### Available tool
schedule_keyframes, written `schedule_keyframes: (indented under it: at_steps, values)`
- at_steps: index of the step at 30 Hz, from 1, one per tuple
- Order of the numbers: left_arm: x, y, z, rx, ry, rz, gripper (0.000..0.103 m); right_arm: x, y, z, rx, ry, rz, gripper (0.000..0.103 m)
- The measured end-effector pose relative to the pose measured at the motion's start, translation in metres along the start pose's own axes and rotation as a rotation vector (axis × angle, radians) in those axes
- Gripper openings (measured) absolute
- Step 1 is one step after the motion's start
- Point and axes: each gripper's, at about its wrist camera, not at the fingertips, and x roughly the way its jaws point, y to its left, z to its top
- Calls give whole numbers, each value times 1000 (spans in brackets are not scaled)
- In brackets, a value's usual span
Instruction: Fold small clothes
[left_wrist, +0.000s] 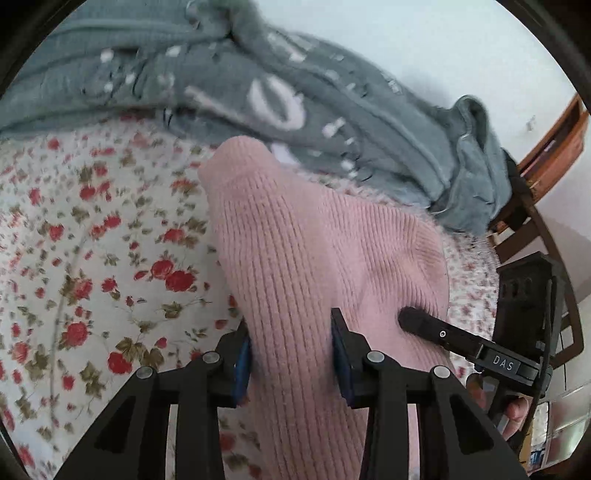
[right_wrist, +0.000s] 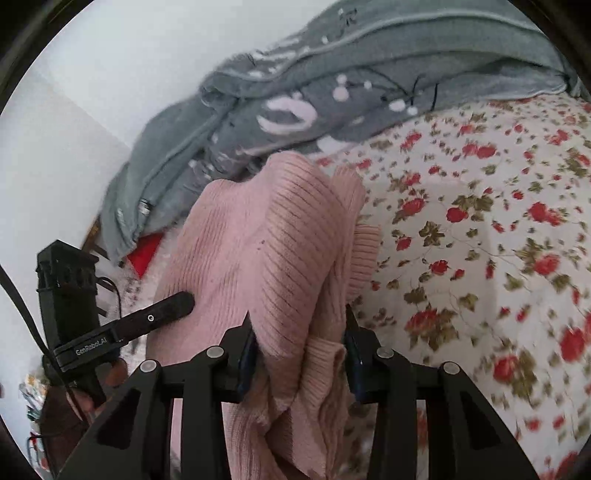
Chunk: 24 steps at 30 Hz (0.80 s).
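Two grippers, "DAS" (left_wrist: 291, 354) and "GenRobot.AI" (right_wrist: 299, 350), clamping pink knit (left_wrist: 295, 251).

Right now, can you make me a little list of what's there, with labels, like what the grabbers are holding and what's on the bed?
held thing: pink knit sweater, ribbed
left gripper: jaws closed on the sweater
right gripper: jaws closed on bunched sweater folds
surface: floral bedsheet, white with red roses
behind the sweater: grey blanket with white marks, rumpled
background: white wall; wooden furniture at the edge
blur: some, so fine details are unclear
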Motion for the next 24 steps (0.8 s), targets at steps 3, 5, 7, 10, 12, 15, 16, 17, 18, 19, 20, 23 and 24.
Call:
schedule_keyframes:
  at_steps: [3, 5, 7, 10, 12, 15, 16, 17, 18, 19, 20, 23, 24]
  values:
    - [25, 18, -3, -37, 32, 0, 38, 20, -15, -2, 26, 18, -6, 43]
    - [27, 23, -5, -37, 23, -23, 42, 20, -19, -2, 31, 18, 16, 44]
    - [27, 24, -7, -38, 19, -24, 52, 19, -19, -4, 16, 19, 8, 46]
    - [21, 26, -8, -39, -5, 28, 67, 14, -9, -6, -50, 10, -54, 60]
    - [15, 24, -7, -23, -5, 47, 67, 4, 4, -5, -120, -14, -101, 62]
    - [1, 22, -5, -10, -29, 84, 67, -16, 29, -2, -245, -77, -195, 63]
    - [-6, 21, -3, -2, -46, 94, 67, -25, 40, -1, -296, -120, -235, 63]
    - [-11, 19, -1, 3, -62, 98, 67, -29, 47, 1, -321, -145, -251, 63]
    - [-16, 17, 1, 4, -73, 95, 68, -34, 56, 3, -355, -174, -257, 63]
    - [-20, 14, 5, 4, -84, 85, 69, -36, 61, 5, -369, -187, -247, 63]
    - [-22, 12, 8, 3, -93, 77, 70, -34, 66, 8, -373, -194, -218, 63]
    - [-22, 7, 11, 2, -126, 87, 71, -11, 62, 11, -384, -165, -226, 54]
    - [-18, 7, 8, 2, -141, 115, 71, 6, 53, 11, -376, -142, -305, 43]
